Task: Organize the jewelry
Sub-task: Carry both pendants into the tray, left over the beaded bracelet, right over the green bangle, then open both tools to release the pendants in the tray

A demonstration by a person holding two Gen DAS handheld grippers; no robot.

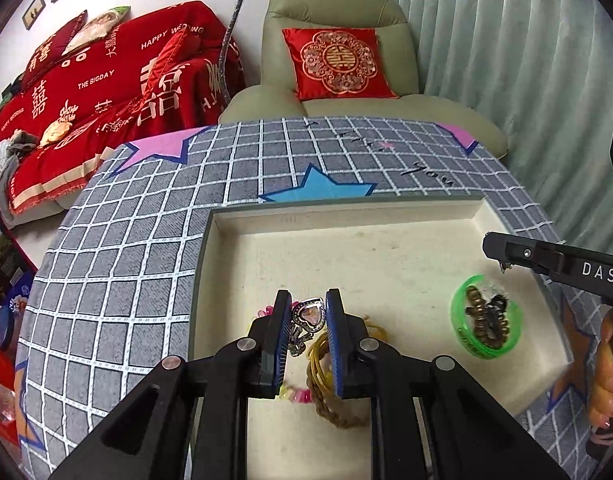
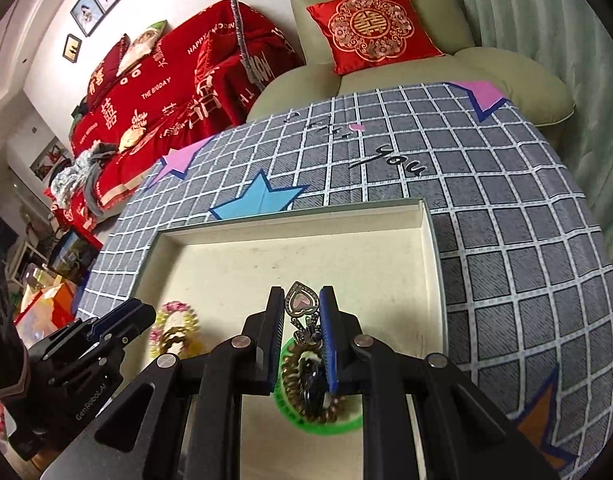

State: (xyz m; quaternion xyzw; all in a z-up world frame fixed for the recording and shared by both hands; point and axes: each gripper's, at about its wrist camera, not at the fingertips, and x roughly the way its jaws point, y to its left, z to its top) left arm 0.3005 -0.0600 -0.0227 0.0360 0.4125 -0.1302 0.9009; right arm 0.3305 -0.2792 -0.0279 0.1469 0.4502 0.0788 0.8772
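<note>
A shallow cream tray (image 1: 346,216) lies on the checked tablecloth. My left gripper (image 1: 308,300) is shut on a silver heart-shaped pendant (image 1: 308,314) over yellow hair ties (image 1: 320,360), a braided brown band (image 1: 334,412) and a pink-yellow bead bracelet (image 1: 296,394). My right gripper (image 2: 302,298) is shut on a second silver heart pendant (image 2: 303,302), held above a green bangle (image 2: 326,426) with a brown bead bracelet (image 2: 294,384) and a dark piece inside. The green bangle also shows in the left wrist view (image 1: 486,318), below the right gripper's fingers (image 1: 506,250).
The tray's rim (image 2: 290,228) stands up all round. The tablecloth (image 1: 126,260) reaches the table's edges on the left and far side. A green armchair (image 1: 346,60) with a red cushion stands behind, a red-covered sofa (image 1: 106,80) to the left, and curtains (image 1: 526,60) on the right.
</note>
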